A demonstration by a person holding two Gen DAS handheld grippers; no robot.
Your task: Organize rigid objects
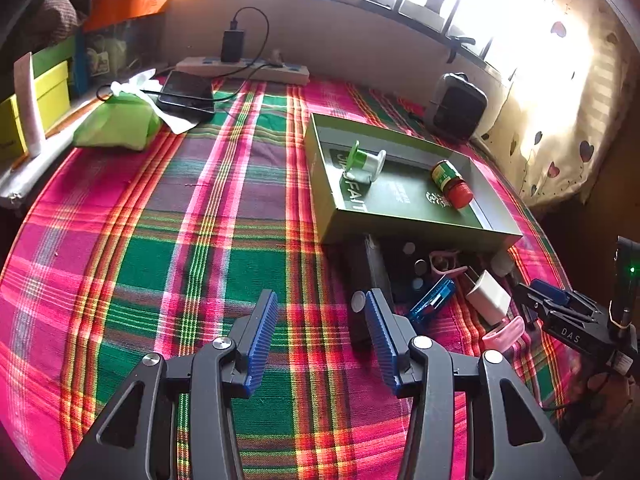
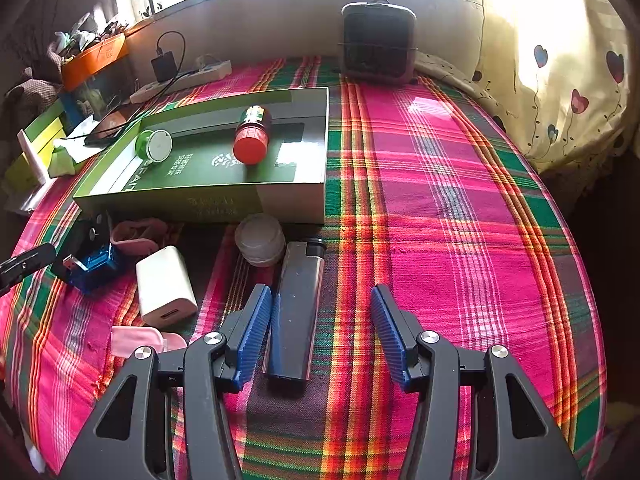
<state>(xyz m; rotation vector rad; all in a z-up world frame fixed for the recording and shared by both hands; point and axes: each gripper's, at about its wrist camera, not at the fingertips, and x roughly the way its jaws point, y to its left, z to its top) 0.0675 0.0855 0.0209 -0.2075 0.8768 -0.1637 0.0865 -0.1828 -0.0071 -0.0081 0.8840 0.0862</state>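
A green box (image 2: 168,200) (image 1: 400,224) lies on the plaid cloth. In it lie a red-capped bottle (image 2: 251,138) (image 1: 452,183) and a green-and-white spool (image 2: 154,145) (image 1: 366,160). In front of the box lie a dark lighter (image 2: 298,308), a clear round jar (image 2: 260,238), a white charger (image 2: 165,286) (image 1: 488,296), a blue clear item (image 2: 94,264) (image 1: 432,300) and pink clips (image 2: 138,338) (image 1: 504,332). My right gripper (image 2: 320,328) is open, with the lighter lying between its fingers close to the left one. My left gripper (image 1: 322,332) is open and empty over the cloth, left of the pile.
A black speaker-like box (image 2: 378,40) (image 1: 460,106) stands at the back by the window. A power strip (image 1: 244,68), a phone (image 1: 186,90) and a green pouch (image 1: 116,124) lie at the back left. A curtain (image 2: 560,60) hangs on the right.
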